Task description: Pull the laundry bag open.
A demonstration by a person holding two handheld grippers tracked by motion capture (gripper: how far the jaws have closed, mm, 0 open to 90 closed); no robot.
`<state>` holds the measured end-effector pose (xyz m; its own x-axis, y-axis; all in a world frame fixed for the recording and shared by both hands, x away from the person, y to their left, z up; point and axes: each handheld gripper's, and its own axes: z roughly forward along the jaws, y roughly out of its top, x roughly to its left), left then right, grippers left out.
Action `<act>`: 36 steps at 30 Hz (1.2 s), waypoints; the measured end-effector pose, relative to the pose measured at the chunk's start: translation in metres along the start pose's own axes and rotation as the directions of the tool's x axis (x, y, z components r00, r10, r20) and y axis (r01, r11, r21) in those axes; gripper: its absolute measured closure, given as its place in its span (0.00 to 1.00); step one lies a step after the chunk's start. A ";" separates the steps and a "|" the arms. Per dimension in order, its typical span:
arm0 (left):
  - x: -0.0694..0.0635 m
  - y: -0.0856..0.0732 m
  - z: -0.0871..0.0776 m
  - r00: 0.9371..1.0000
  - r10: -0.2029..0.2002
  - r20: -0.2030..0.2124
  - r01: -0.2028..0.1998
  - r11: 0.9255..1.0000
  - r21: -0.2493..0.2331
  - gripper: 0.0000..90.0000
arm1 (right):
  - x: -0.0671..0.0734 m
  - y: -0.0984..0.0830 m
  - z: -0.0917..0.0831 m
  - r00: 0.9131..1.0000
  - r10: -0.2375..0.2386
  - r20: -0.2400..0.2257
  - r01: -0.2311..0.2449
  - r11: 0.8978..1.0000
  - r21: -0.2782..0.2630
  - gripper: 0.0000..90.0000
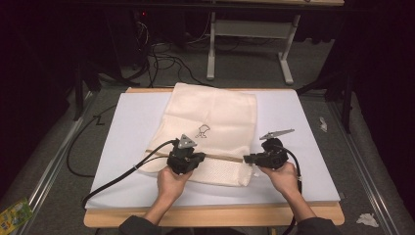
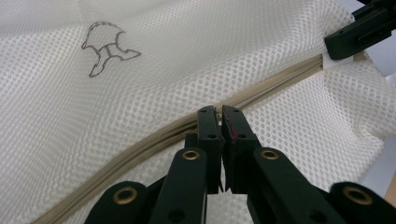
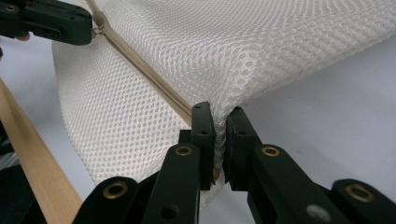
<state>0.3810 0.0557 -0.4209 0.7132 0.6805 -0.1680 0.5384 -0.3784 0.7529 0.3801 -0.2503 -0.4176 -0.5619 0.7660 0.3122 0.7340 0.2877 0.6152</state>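
A cream mesh bag (image 1: 215, 117) lies flat on a white board, with a small dark line drawing (image 1: 203, 131) near its middle. A tan zipper (image 1: 222, 157) runs across its near end. My left gripper (image 1: 197, 156) is shut on the zipper (image 2: 140, 140); its jaws (image 2: 220, 112) meet right on the tan line. From the right gripper view, a small zipper pull sits at the tips of that gripper (image 3: 88, 25). My right gripper (image 1: 246, 158) is shut on the bag's right edge at the zipper's end, mesh (image 3: 233, 42) bunched between its jaws (image 3: 219, 119) and lifted slightly.
The white board (image 1: 303, 161) rests on a wooden table whose front edge (image 1: 210, 216) runs just before the hands. Cables and a grey table frame (image 1: 249, 29) are on the floor beyond. Crumpled paper (image 1: 367, 219) lies at the right, a green packet (image 1: 14, 215) at the left.
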 end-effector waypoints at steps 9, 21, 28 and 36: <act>0.001 0.000 -0.001 1.000 0.001 0.004 -0.001 1.000 0.003 0.97 | 0.000 0.001 -0.001 1.000 -0.007 0.022 0.006 1.000 0.002 0.95; 0.006 -0.002 -0.004 1.000 -0.012 -0.015 0.012 1.000 -0.003 0.97 | -0.004 -0.001 -0.002 0.999 -0.001 0.042 0.001 1.000 -0.005 0.95; 0.010 -0.002 -0.008 1.000 -0.021 -0.024 0.021 1.000 -0.007 0.97 | -0.005 0.000 -0.002 0.998 0.002 0.057 -0.002 1.000 -0.001 0.95; 0.016 -0.004 -0.014 0.999 -0.033 -0.035 0.032 0.999 -0.012 0.97 | -0.009 0.000 -0.004 0.998 0.008 0.064 -0.008 1.000 -0.001 0.95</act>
<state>0.3843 0.0771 -0.4176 0.6789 0.7142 -0.1702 0.5556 -0.3483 0.7550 0.3833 -0.2593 -0.4175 -0.5301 0.8037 0.2703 0.7382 0.2807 0.6134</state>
